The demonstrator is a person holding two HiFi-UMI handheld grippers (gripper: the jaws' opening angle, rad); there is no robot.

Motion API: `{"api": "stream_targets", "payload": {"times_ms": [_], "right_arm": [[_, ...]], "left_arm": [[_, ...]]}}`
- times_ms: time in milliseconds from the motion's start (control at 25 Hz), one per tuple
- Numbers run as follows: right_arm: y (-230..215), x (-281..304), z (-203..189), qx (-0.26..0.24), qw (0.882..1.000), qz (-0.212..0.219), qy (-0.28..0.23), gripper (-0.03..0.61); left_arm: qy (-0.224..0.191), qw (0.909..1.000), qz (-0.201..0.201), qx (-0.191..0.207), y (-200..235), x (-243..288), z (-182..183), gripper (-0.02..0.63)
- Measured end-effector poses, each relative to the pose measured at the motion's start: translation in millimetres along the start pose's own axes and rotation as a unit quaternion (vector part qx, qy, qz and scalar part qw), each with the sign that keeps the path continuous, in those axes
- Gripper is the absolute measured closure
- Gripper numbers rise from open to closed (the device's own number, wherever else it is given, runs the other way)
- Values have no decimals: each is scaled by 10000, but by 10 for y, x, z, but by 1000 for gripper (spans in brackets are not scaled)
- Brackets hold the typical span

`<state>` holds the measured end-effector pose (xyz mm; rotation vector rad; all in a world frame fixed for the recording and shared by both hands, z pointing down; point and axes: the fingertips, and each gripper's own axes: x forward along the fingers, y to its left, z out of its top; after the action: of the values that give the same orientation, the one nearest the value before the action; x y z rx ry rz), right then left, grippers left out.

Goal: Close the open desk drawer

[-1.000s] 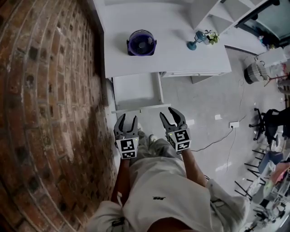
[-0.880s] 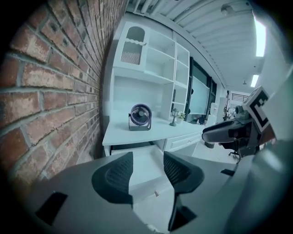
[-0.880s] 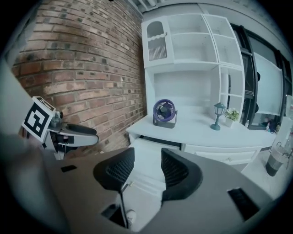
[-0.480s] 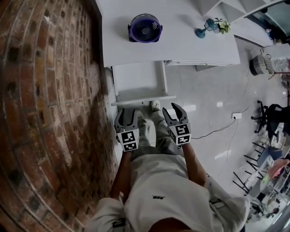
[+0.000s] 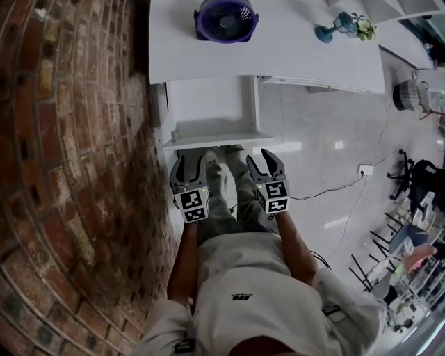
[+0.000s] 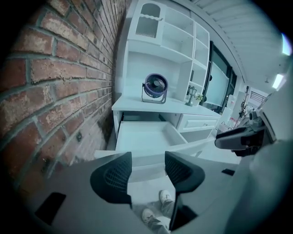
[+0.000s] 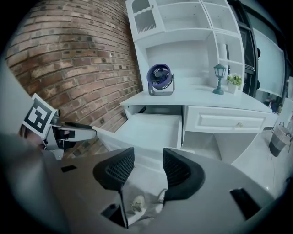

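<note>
The white desk (image 5: 299, 62) has its left drawer (image 5: 212, 111) pulled out wide, empty inside, with its front panel (image 5: 215, 141) facing me. My left gripper (image 5: 188, 165) hovers just short of that panel near its left end, open and holding nothing. My right gripper (image 5: 262, 163) is level with it by the panel's right end, also open and empty. In the left gripper view the drawer (image 6: 146, 135) lies straight ahead beyond the open gripper (image 6: 148, 167). The right gripper view shows the drawer (image 7: 153, 128) ahead of the open gripper (image 7: 149, 167).
A brick wall (image 5: 76, 139) runs along the left, close to the drawer. A purple fan (image 5: 226, 17), a small teal lamp (image 5: 327, 31) and a potted plant (image 5: 361, 28) stand on the desk. A shut drawer (image 7: 229, 121) sits to the right. My legs and shoes (image 5: 222, 188) are below the grippers.
I have stepped closer to the desk: both grippers now sit nearer the drawer's front panel. The drawer is still pulled out and both grippers stay open.
</note>
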<state>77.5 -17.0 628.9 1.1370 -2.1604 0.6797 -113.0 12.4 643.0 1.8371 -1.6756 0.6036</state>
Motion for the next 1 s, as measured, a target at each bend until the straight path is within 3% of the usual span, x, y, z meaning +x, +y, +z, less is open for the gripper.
{"api": "stream_targets", "payload": {"times_ms": [360,1000], "right_arm": [[-168,244,-216,372,9992,-103,103,383],[-406,375,-336,715,9966,-399,102,371]], "left_arm": [[235,9993,102,-277,27,227,-251,360],[256,9979,226,-556,86,420,-248,359]]}}
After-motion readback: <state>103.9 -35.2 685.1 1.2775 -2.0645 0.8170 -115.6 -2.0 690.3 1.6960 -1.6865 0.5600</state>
